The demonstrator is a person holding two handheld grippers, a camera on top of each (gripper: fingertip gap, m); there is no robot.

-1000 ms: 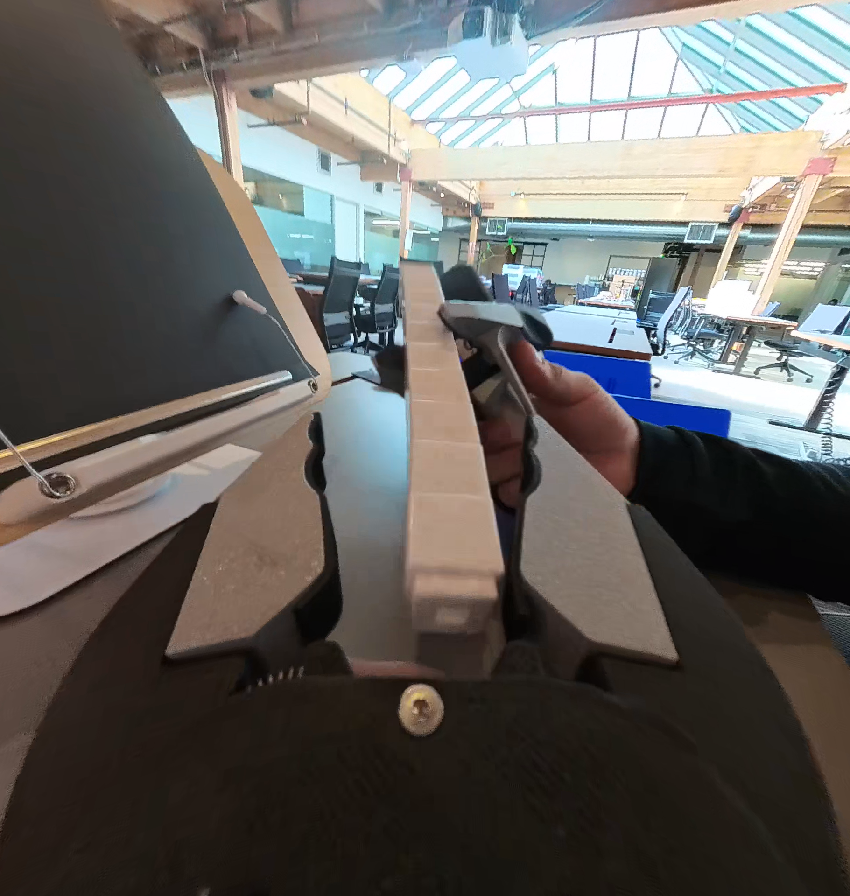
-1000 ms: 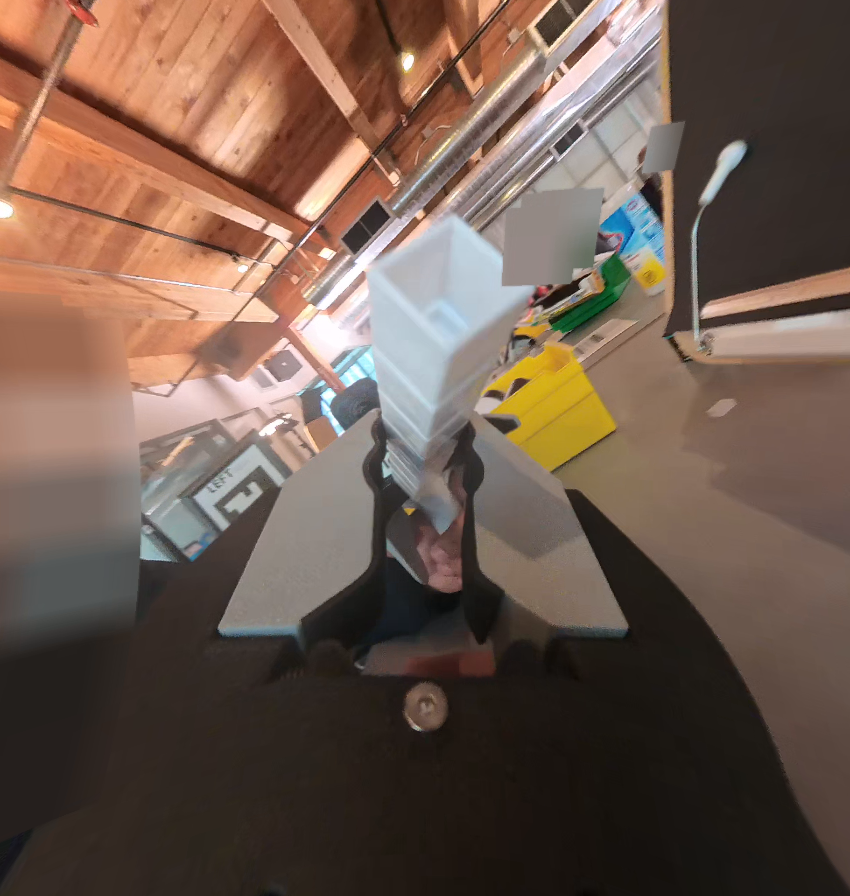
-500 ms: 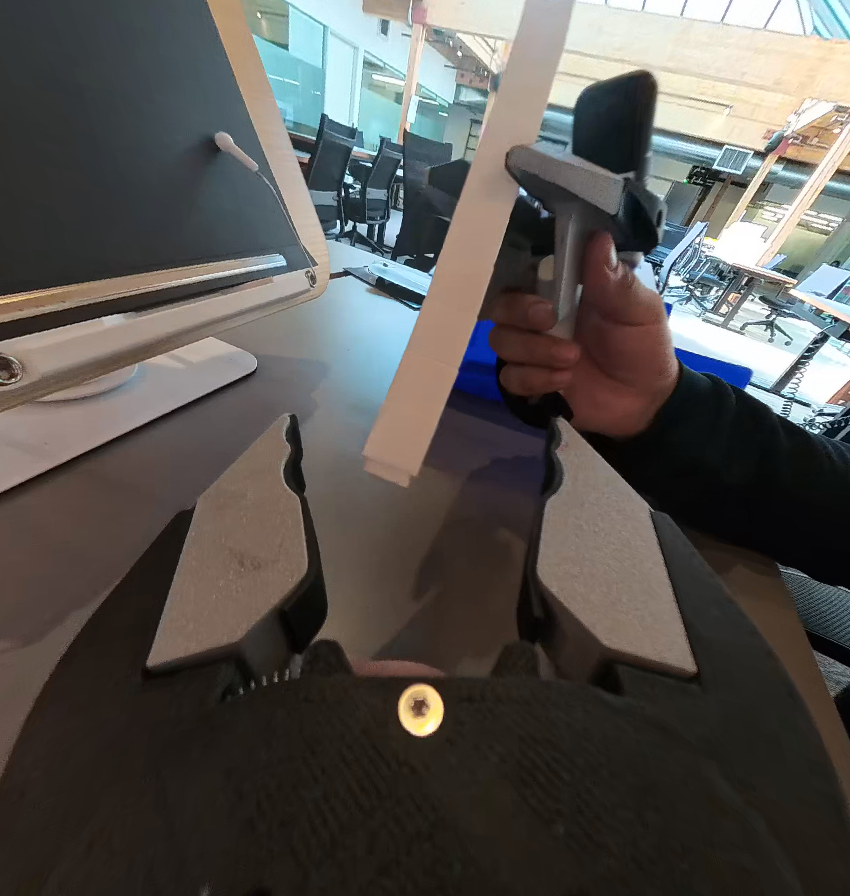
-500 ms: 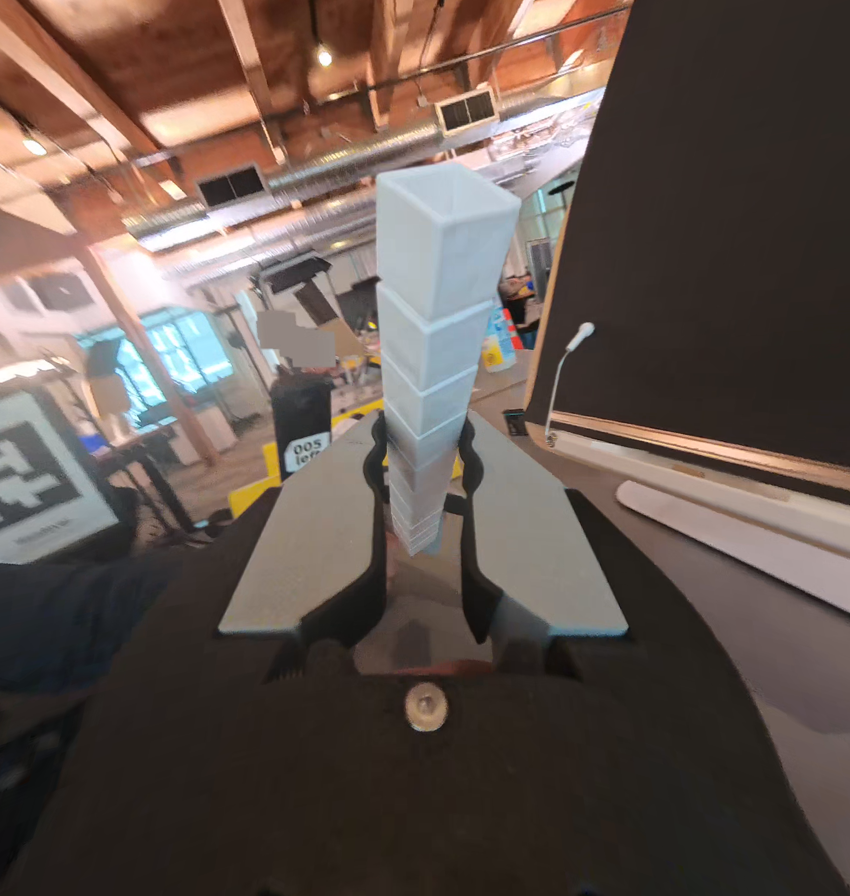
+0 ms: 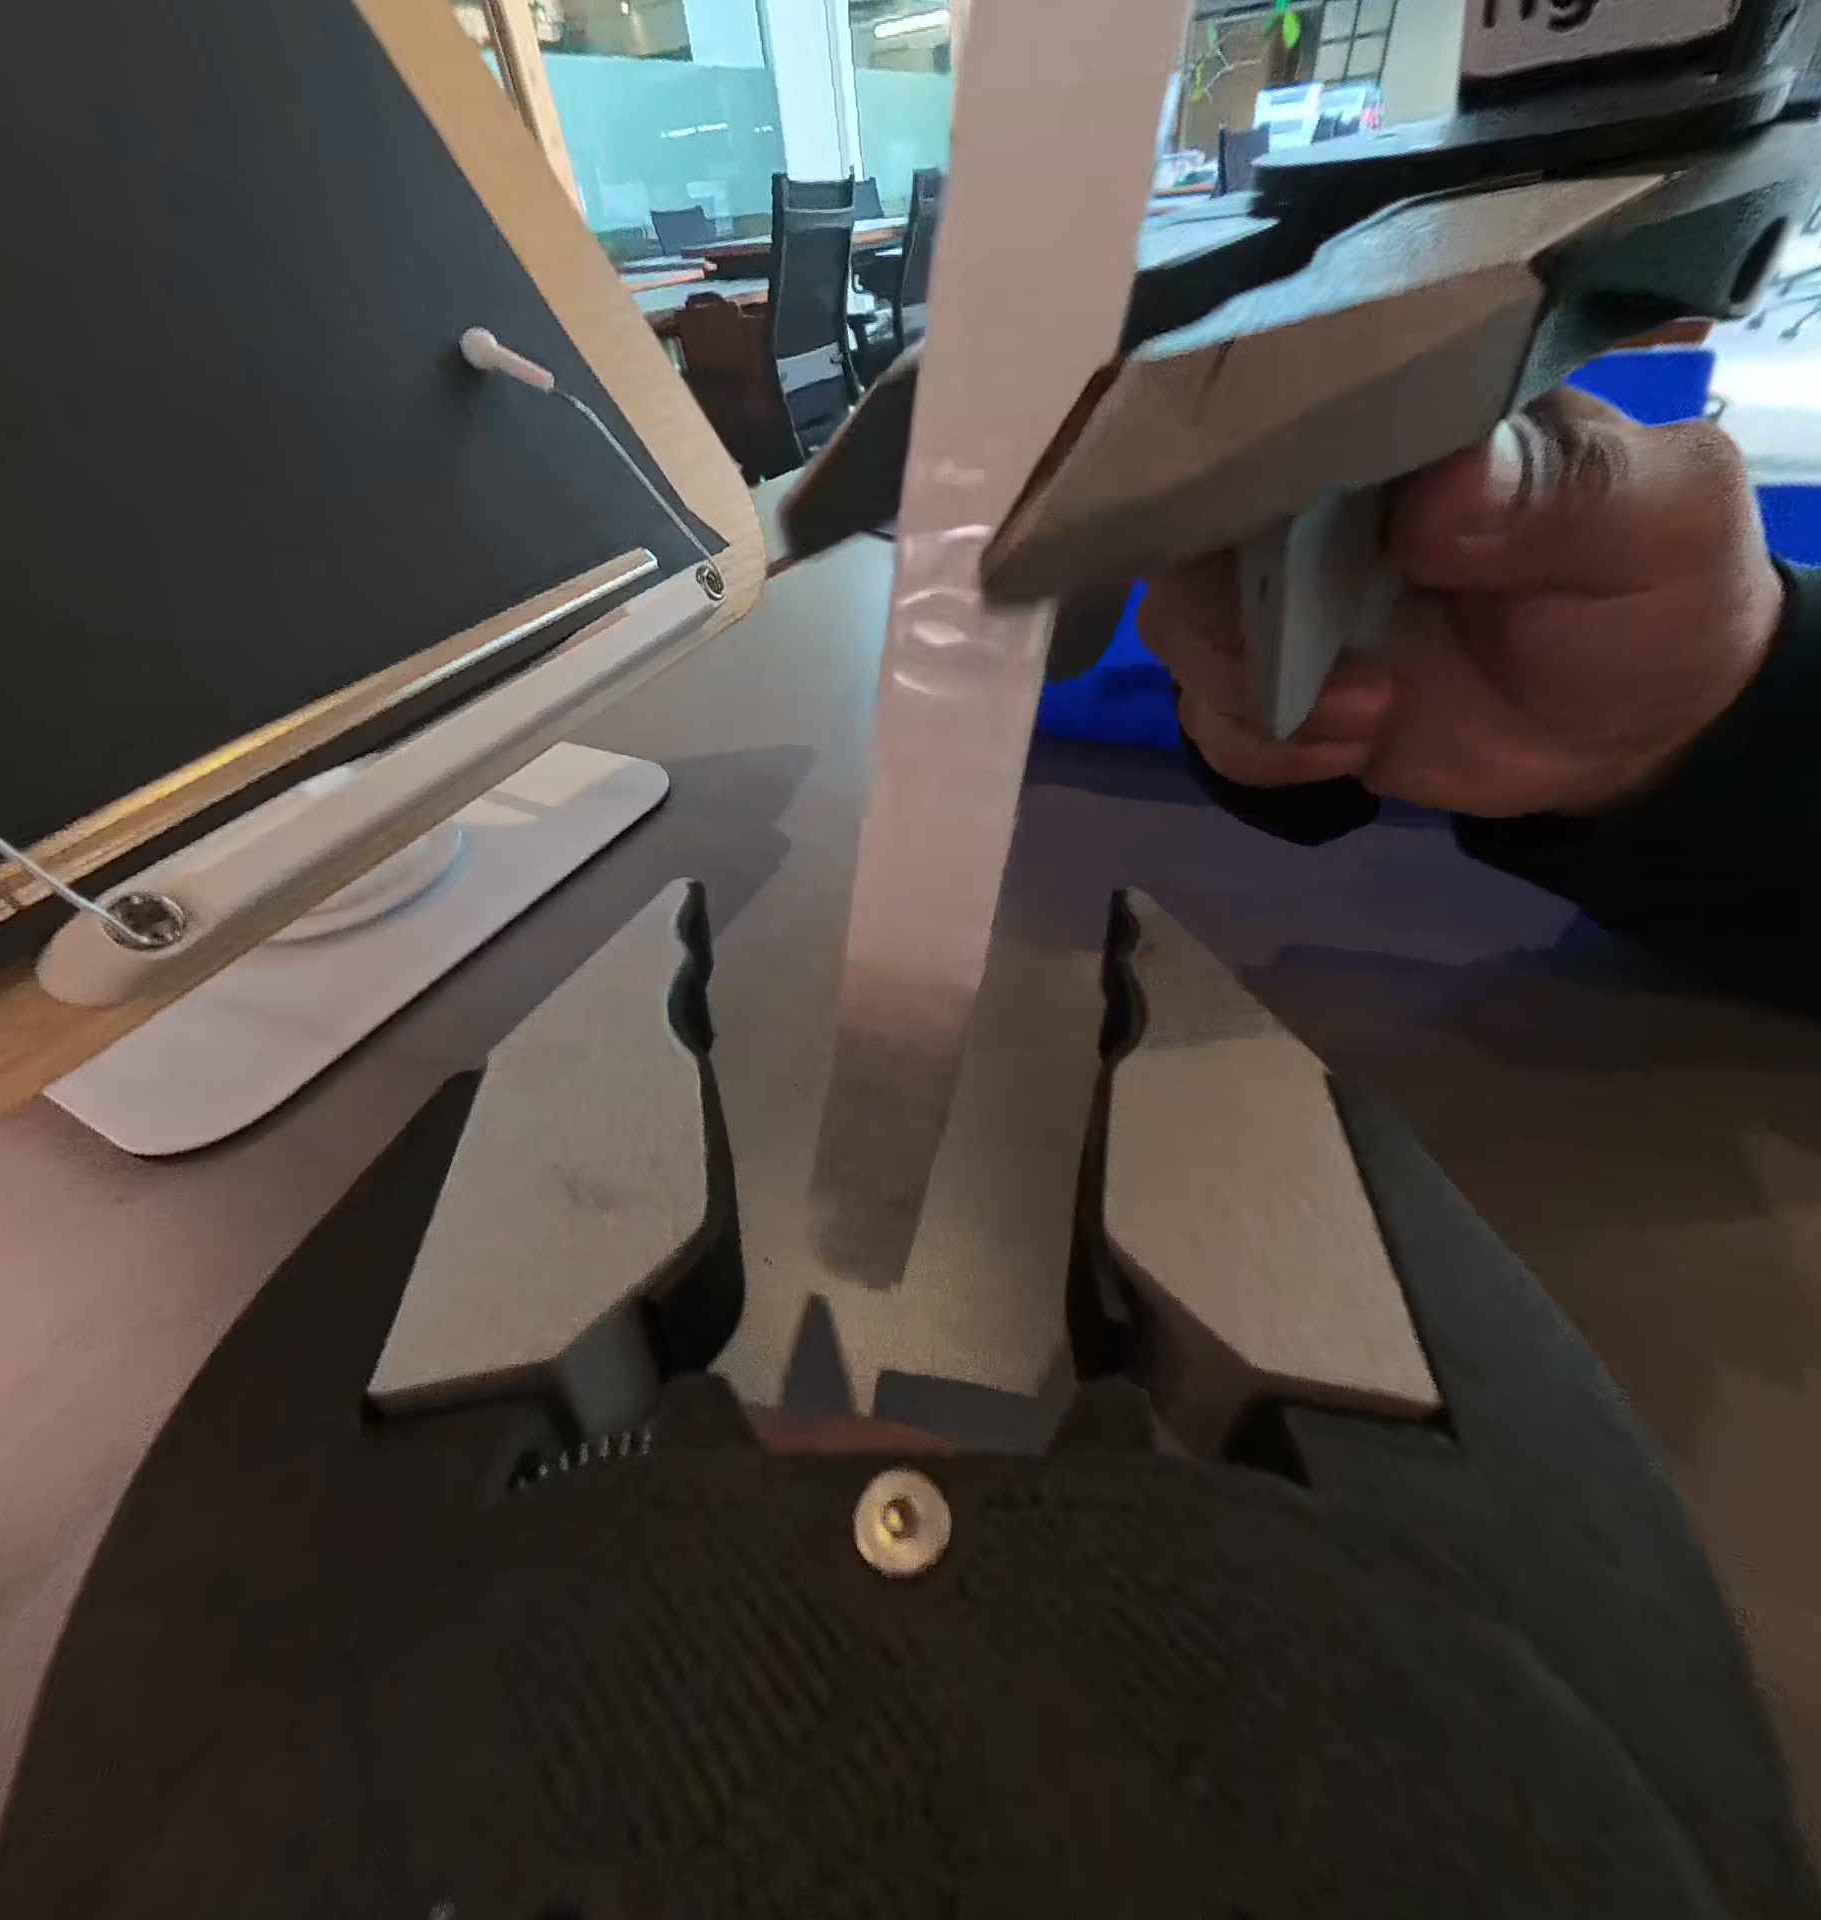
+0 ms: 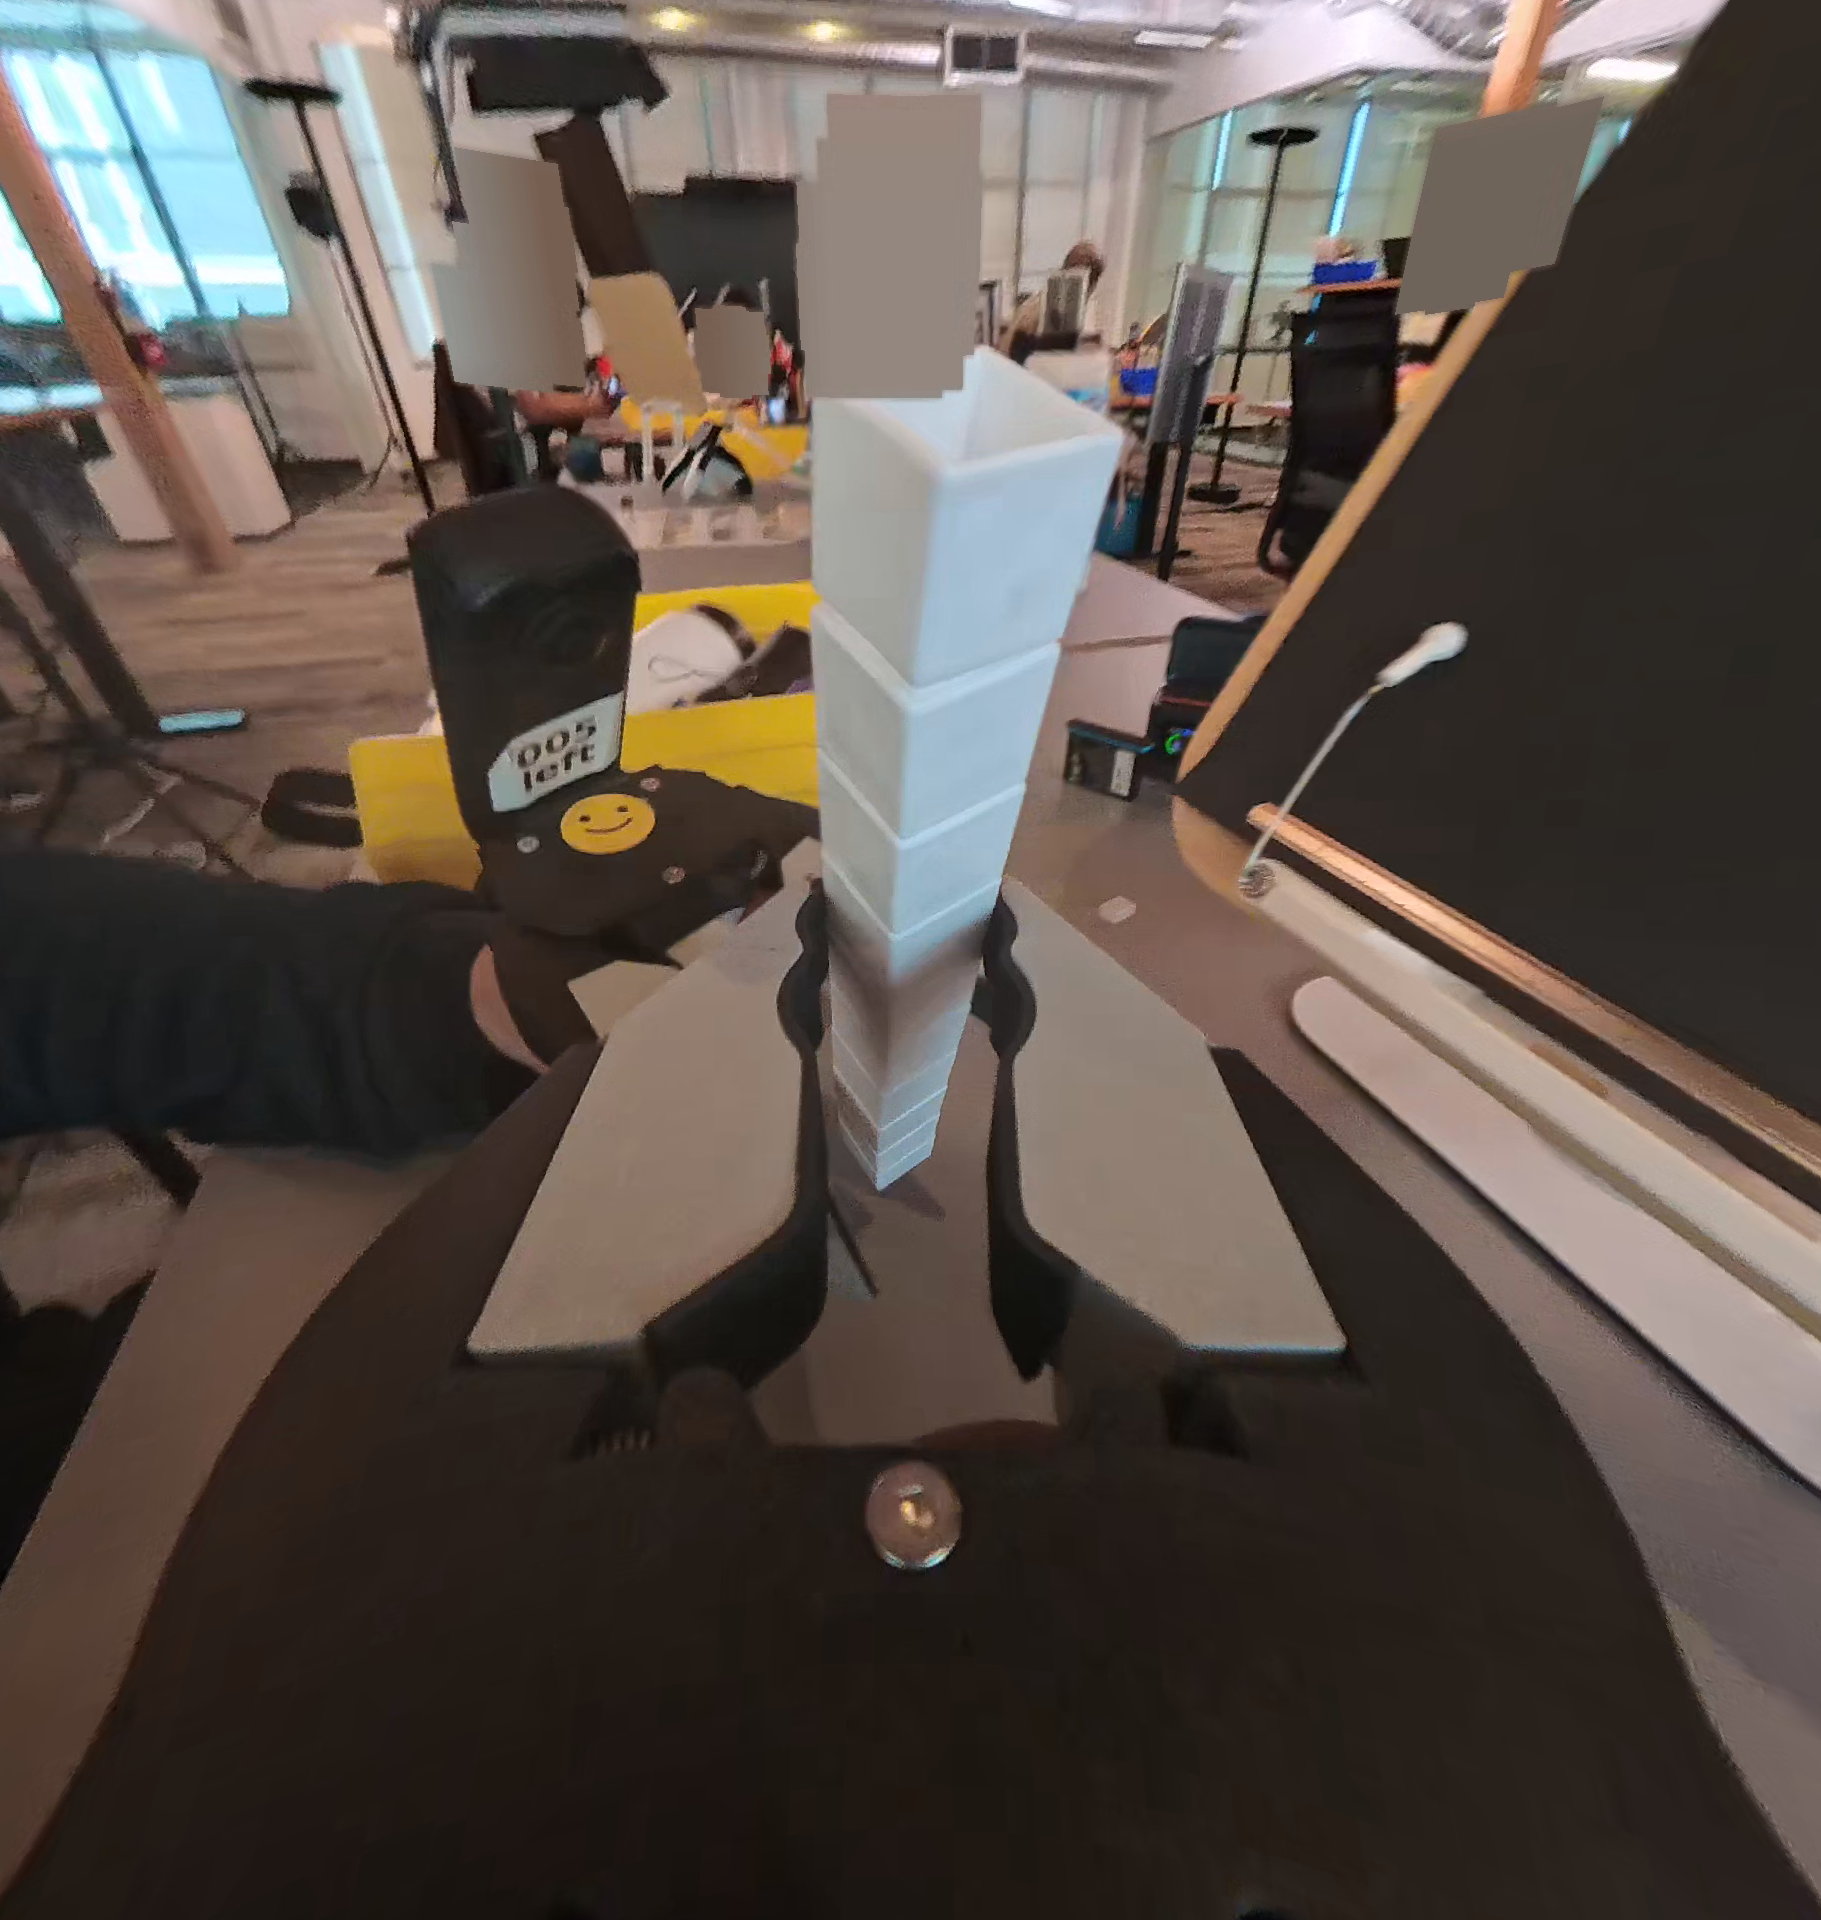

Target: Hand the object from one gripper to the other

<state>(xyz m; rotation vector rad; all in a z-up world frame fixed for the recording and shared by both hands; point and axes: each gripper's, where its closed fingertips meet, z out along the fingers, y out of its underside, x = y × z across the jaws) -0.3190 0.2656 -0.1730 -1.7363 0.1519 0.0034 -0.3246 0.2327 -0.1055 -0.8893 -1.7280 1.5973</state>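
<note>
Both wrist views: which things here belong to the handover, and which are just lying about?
In the job:
- white bar
- right gripper, shut on the bar
- left gripper, open beside the bar's lower end

Lying about:
- black board on its white stand
- yellow bin
- office chairs

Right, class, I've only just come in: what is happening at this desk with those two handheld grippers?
A person is working two handheld grippers over a grey desk. The right gripper has its jaws shut on a tall white plastic stack of nested square cups, holding it upright by its narrow lower part. The left gripper is open and empty, its jaws either side of the stack's bottom end without touching it. A black slanted board on a white stand sits beside them.
</note>
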